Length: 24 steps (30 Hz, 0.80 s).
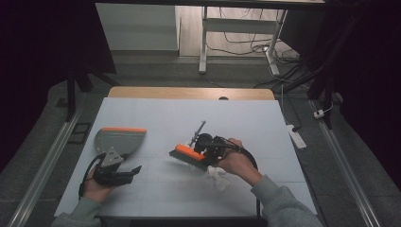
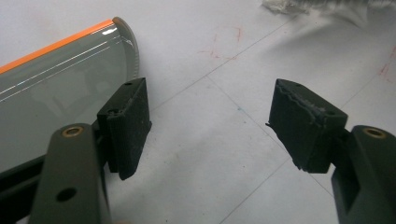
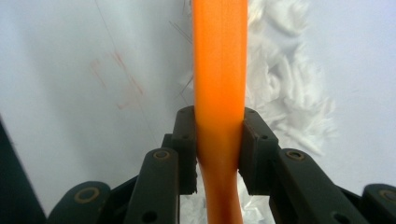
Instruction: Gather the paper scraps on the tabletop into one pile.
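On the white counter (image 1: 189, 118) I see the grey dustpan with an orange lip (image 1: 118, 138) at nine o'clock, unlabelled. My right gripper (image 1: 204, 150), fingers clamped on the orange-backed hand brush (image 1: 187, 153), sits centre beside white paper scraps (image 1: 218, 176). My left gripper (image 1: 124, 174) rests low, fingers apart.

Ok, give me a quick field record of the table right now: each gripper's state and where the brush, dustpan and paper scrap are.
left gripper: open, nothing between the jaws, beside the dustpan
right gripper: shut on the brush handle
brush: orange, held low over the table mid-right, head pointing toward the dustpan
dustpan: grey with an orange edge, lying flat at the table's left
paper scrap: white, crumpled, on the table by the right hand, behind the brush
table: white sheet with faint red marks
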Available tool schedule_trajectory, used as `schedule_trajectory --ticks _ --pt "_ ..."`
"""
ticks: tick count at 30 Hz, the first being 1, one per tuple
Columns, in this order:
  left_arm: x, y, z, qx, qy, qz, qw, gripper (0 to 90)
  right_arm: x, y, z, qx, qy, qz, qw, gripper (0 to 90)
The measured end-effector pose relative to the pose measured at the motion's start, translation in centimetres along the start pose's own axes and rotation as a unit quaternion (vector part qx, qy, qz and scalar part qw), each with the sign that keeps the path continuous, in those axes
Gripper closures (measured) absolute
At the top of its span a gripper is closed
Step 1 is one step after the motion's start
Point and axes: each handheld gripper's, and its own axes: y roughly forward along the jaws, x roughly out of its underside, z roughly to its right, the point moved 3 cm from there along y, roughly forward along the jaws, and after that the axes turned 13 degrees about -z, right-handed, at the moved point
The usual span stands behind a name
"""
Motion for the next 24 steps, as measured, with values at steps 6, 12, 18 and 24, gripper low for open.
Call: schedule_trajectory --ticks 6,12,18,24 --pt "0.0 0.0 0.1 0.000 0.002 -0.001 1.0000 30.2 2.1 -3.3 0.3 0.005 -0.003 0.047 0.9989 70.5" --pt "0.0 0.0 0.2 0.000 0.003 -0.003 1.0000 30.1 5.1 -4.0 -0.3 -0.006 -0.009 0.038 0.9992 70.5" --pt "-0.1 0.1 0.2 -0.001 0.004 -0.005 1.0000 30.1 8.1 -1.9 -1.8 -0.030 -0.050 -0.027 0.9979 70.5" --pt "-0.1 0.2 0.3 -0.003 0.005 -0.007 1.0000 30.0 8.0 0.1 -3.6 -0.040 -0.098 -0.066 0.9922 70.5"
